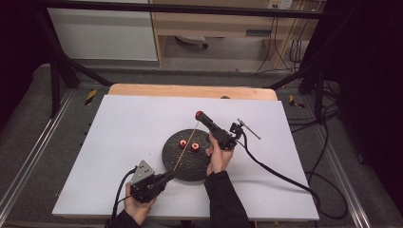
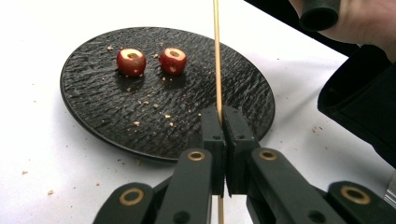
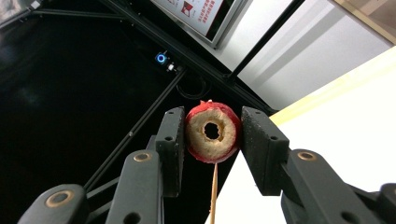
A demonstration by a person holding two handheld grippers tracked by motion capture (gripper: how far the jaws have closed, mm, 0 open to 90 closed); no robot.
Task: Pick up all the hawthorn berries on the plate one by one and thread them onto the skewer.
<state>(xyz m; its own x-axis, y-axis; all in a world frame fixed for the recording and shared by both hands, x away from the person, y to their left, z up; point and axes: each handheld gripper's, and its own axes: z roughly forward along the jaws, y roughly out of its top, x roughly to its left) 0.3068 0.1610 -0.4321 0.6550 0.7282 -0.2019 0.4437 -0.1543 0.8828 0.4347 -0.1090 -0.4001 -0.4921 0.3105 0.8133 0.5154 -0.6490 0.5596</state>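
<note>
A thin wooden skewer (image 1: 186,145) slants up over a round black plate (image 1: 187,168). My left gripper (image 1: 167,176) is shut on its lower end; the stick (image 2: 217,70) rises straight from between the closed jaws. My right gripper (image 1: 200,116) is shut on a cored red fruit (image 1: 198,114), held above the table at the skewer's top end. In the right gripper view the fruit (image 3: 213,132) shows its pale flesh and centre hole, with the skewer (image 3: 214,196) just below it. Two more cored red fruits (image 2: 131,61) (image 2: 173,60) lie on the plate (image 2: 107,109).
The plate rests on a white board (image 1: 128,142) over a wooden table (image 1: 190,90). Crumbs are scattered on the plate and the board. A cable (image 1: 280,175) trails right from the right gripper. A black frame (image 1: 62,66) and floor rails surround the table.
</note>
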